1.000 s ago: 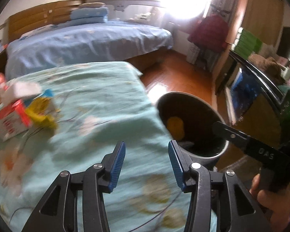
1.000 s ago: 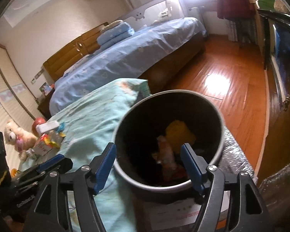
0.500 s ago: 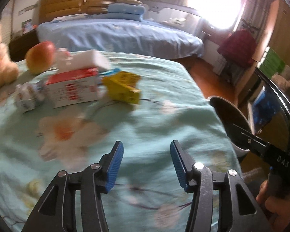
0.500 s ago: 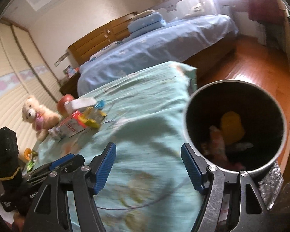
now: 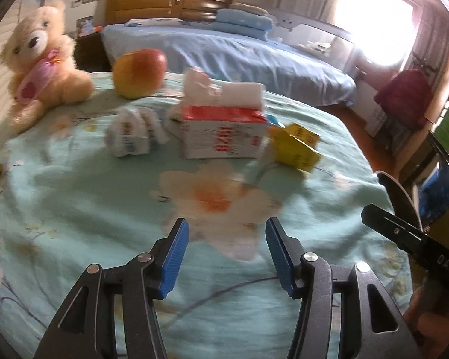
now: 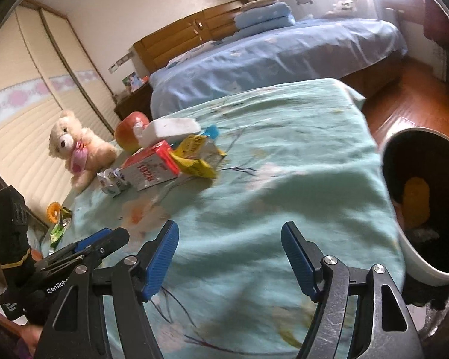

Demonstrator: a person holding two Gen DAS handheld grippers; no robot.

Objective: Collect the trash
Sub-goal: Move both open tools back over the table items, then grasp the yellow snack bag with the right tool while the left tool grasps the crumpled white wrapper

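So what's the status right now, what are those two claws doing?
Left gripper open, empty, above the blanket. Right gripper open, empty. Trash pile ahead: red-and-white carton, yellow wrapper, crumpled packet. Bin at right; path unobstructed.

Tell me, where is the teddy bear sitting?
The teddy bear sits at the far left of the green bedspread in both views, beside the apple.

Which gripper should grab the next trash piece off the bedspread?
Probably left. The left gripper is open and faces the red-white carton; the right gripper is open too but beside the trash bin.
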